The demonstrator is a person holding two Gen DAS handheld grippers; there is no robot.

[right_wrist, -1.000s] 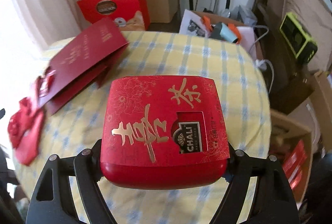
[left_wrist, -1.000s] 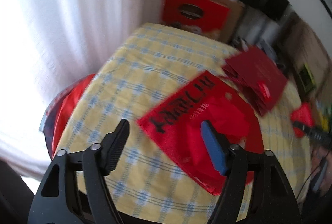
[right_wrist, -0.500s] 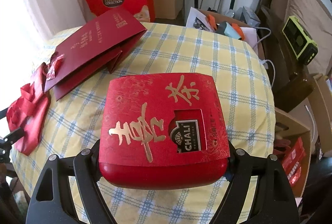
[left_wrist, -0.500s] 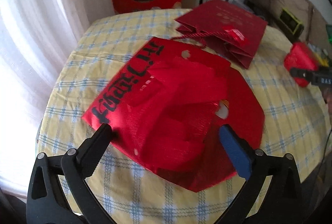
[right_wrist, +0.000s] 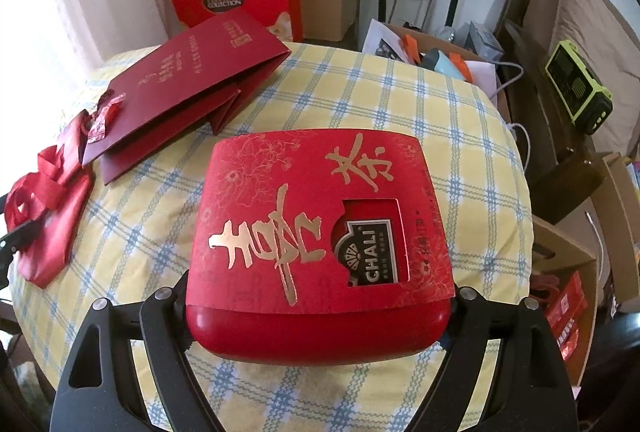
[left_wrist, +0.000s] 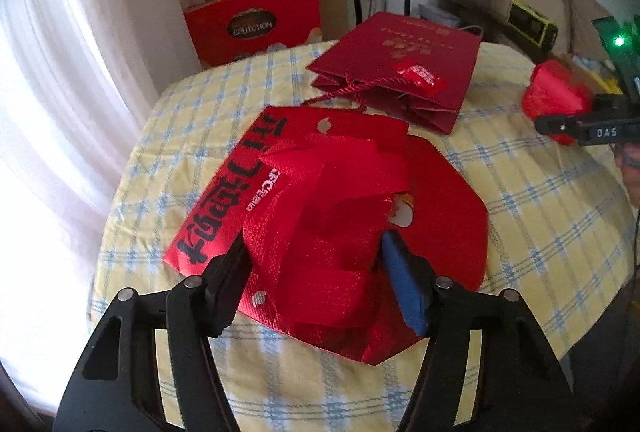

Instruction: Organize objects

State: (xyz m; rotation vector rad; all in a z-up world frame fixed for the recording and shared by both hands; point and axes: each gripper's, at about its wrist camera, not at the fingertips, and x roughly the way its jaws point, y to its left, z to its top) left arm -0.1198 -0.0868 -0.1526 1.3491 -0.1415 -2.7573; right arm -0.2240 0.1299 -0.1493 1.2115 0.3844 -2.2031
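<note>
Showing the task at an early-to-middle stage, the two wrist views recorded a round table under a yellow checked cloth [right_wrist: 460, 120] with nothing yet visibly packed away. The right gripper [right_wrist: 320, 306] was clamped on a red CHALI tea box [right_wrist: 320, 232], one jaw against each side, and held it above the near part of the table. The left gripper [left_wrist: 312, 272] had just been closing its jaws about the woven ribbon handles [left_wrist: 316, 232] of a flat shiny red gift bag [left_wrist: 444, 208], which lay folded at the table's centre; the pads stood against the bunched ribbon (a firm pinch could not be confirmed). A dark red paper bag [left_wrist: 400, 68] lay collapsed at the far side, a small foil-wrapped item [left_wrist: 420, 74] resting on it. Judged from this layout, both bags remained unopened and the box remained unplaced; a Ferrero Collection box [right_wrist: 236, 6] stood beyond the table.
</note>
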